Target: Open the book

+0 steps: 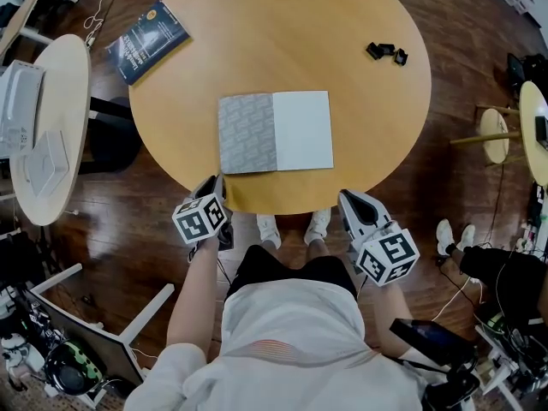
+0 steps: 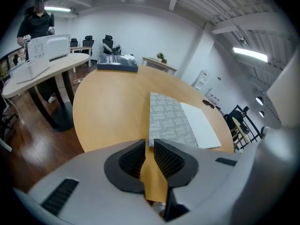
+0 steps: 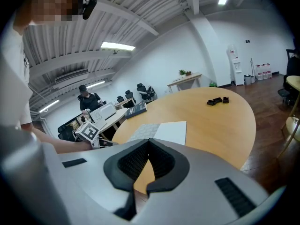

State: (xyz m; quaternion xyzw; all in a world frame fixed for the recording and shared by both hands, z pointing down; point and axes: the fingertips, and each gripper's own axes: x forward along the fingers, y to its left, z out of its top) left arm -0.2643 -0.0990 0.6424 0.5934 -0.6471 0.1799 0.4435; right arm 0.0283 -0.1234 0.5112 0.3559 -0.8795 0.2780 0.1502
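Observation:
The book (image 1: 274,132) lies open and flat near the front of the round wooden table (image 1: 342,24), with a grey patterned leaf on the left and a plain white page on the right. My left gripper (image 1: 214,181) hovers at the table's near edge, just below the book's left corner, jaws shut on nothing. My right gripper (image 1: 347,197) hangs off the edge to the right of the book, also shut and empty. In the left gripper view the book (image 2: 176,118) lies just beyond the gripper (image 2: 149,142). The right gripper view shows the book (image 3: 161,130) past the gripper (image 3: 149,140).
A closed dark blue book (image 1: 147,41) overhangs the table's far left rim. Small black pieces (image 1: 387,52) sit at the far right. A pale side table (image 1: 51,127) with white devices stands to the left. The person's shoes (image 1: 293,227) show under the near edge.

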